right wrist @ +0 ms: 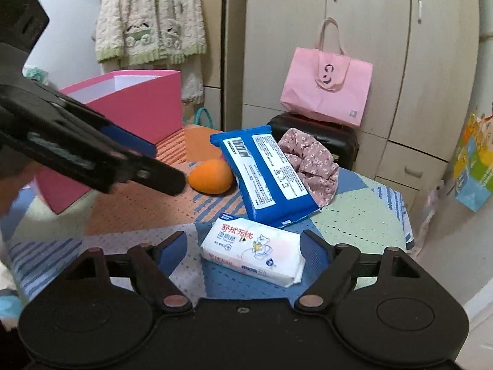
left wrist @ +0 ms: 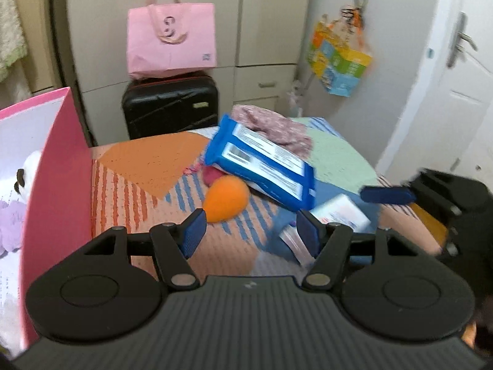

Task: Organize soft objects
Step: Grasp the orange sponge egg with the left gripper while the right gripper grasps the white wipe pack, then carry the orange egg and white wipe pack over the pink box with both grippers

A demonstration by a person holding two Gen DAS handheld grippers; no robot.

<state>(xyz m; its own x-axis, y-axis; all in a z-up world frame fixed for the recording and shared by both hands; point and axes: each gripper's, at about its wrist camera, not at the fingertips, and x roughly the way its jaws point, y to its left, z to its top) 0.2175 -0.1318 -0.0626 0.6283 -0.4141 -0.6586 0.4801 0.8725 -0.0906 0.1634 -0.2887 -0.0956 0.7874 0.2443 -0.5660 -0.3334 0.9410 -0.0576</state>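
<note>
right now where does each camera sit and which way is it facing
Left wrist: sits on the left gripper, looking down its open fingers across the table at the orange sponge and blue pack; the right gripper shows at the right edge.
Right wrist: sits on the right gripper, fingers either side of the white wipes pack; the left gripper crosses at left.
Shared: sponge, both packs, pink box, pink bag.

A lived-in bedroom at home. Tall beige wardrobe doors [right wrist: 354,30] line the wall, a fluffy cream cardigan [right wrist: 151,15] hangs beside them, and a black suitcase [left wrist: 169,108] stands with a pink tote bag [left wrist: 172,40] on top. A patchwork cloth [right wrist: 354,215] covers the table, and a white door [left wrist: 456,77] stands to one side.
</note>
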